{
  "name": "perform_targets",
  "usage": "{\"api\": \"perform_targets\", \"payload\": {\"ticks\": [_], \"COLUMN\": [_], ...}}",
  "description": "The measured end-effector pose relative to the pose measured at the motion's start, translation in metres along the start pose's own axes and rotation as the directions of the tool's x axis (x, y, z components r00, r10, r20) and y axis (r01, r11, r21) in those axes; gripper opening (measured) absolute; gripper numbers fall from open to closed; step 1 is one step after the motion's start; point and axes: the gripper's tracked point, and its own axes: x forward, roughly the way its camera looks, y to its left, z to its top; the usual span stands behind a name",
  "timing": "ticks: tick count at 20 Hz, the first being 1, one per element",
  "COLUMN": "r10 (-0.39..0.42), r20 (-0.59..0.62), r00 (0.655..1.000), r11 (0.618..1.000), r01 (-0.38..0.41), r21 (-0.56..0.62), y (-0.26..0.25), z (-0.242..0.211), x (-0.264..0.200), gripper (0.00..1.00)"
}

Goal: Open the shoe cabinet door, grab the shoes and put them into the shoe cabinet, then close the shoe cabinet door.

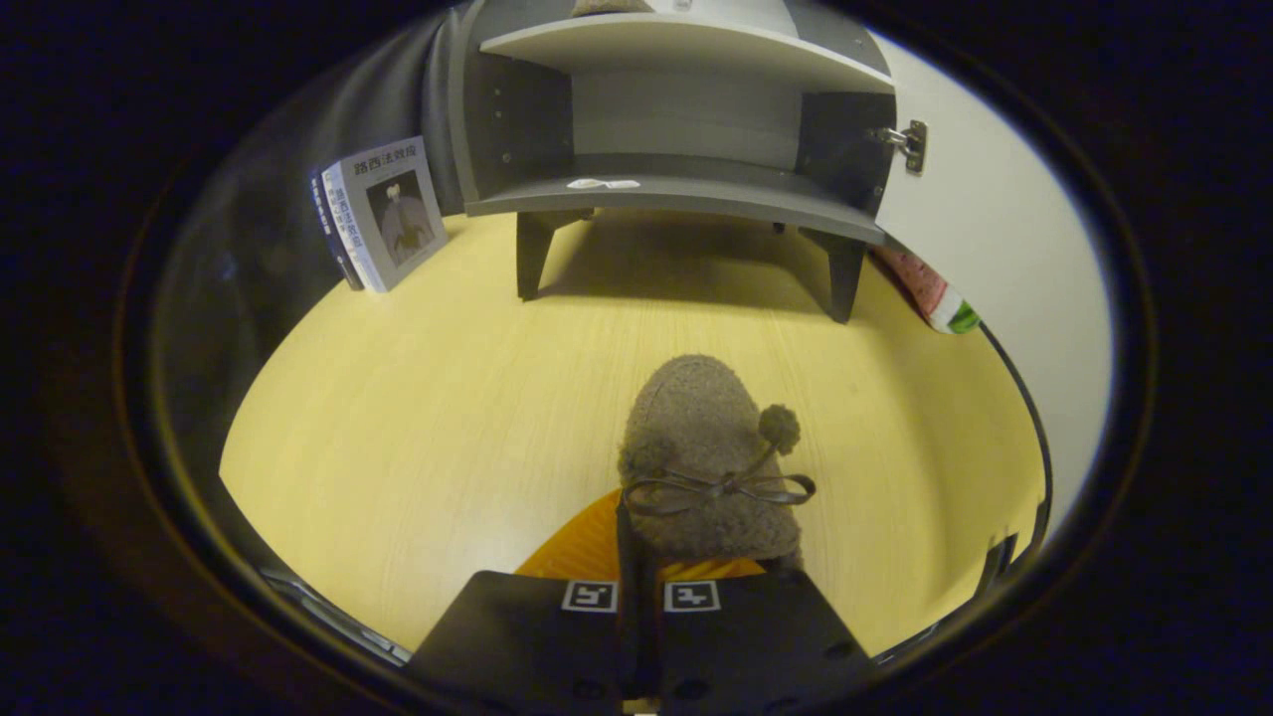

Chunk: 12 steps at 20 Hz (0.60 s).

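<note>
A fuzzy brown shoe with a pom-pom and a thin bow sits between my fingers, toe pointing away toward the cabinet. My gripper is shut on the shoe's heel rim, holding it above the yellow wooden table. Beyond the shoe stands the grey shoe cabinet on short legs. Its white door is swung open to the right on a metal hinge. The lower shelf is bare apart from a small white sticker. A brown fuzzy thing peeks from the upper shelf.
A few books lean against the booth wall left of the cabinet. A red and green package lies under the open door at the right. A black cable runs along the table's right edge.
</note>
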Motion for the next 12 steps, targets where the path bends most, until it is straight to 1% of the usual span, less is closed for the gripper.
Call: {"api": "perform_targets", "payload": {"ticks": [2,4,10,12], "r10": [-0.002,0.0,0.03,0.024], "r20": [0.012,0.04,0.123,0.162], "r00": [1.0,0.999,0.992,0.986], "r11": [1.0,1.0,0.999,0.999], "r01": [0.002,0.0,-0.033,-0.028], "r21": [0.001,0.011,0.02,0.018], "y": [-0.005,-0.009,-0.019,-0.028], "z": [0.008,0.025,0.102,0.134], "x": [-0.009,-0.027,-0.098,-0.122], "gripper": [0.03,0.03,0.03,0.03]}}
